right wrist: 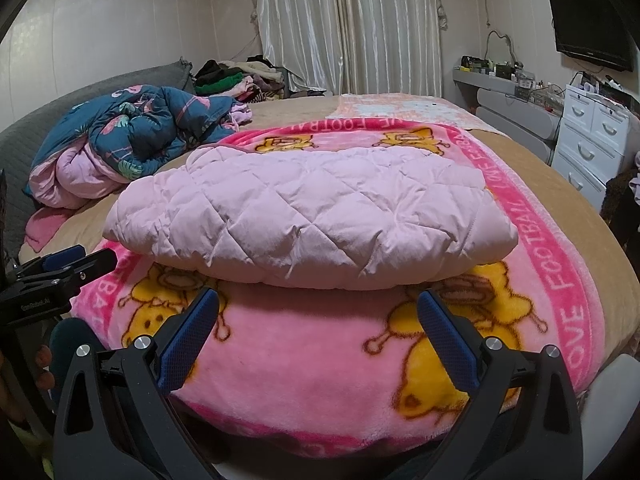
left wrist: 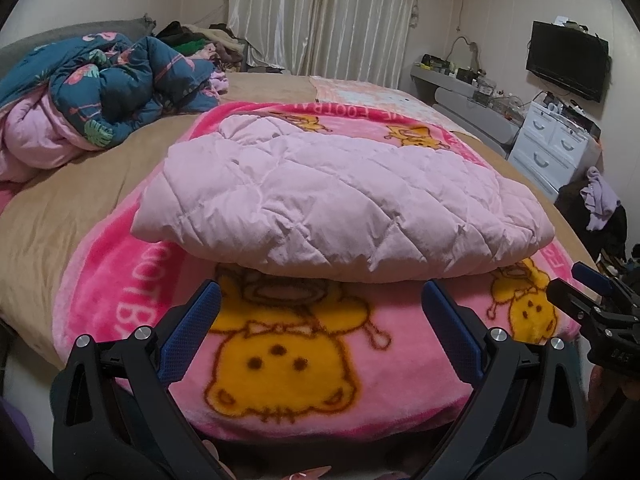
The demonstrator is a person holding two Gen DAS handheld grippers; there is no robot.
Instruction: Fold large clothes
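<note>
Quilted pink jacket point(left wrist: 340, 196) is lying folded on the cartoon blanket point(left wrist: 288, 360), both tongs point(left wrist: 320, 296) point(right wrist: 318, 304) hovering wide open, gripping nothing.

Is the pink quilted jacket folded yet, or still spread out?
Folded. The pink quilted jacket lies as a compact, thick bundle with a rounded doubled front edge on the pink cartoon blanket; no sleeves stick out. Both grippers are open, off it.

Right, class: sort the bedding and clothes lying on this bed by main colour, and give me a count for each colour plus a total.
Pale pink: 1, the folded quilted garment
Bright pink: 1, the cartoon blanket beneath it
Dark blue: 1, the bunched flamingo-print quilt
Mixed colours: 1, the heap of clothes by the curtain
Total: 4
</note>
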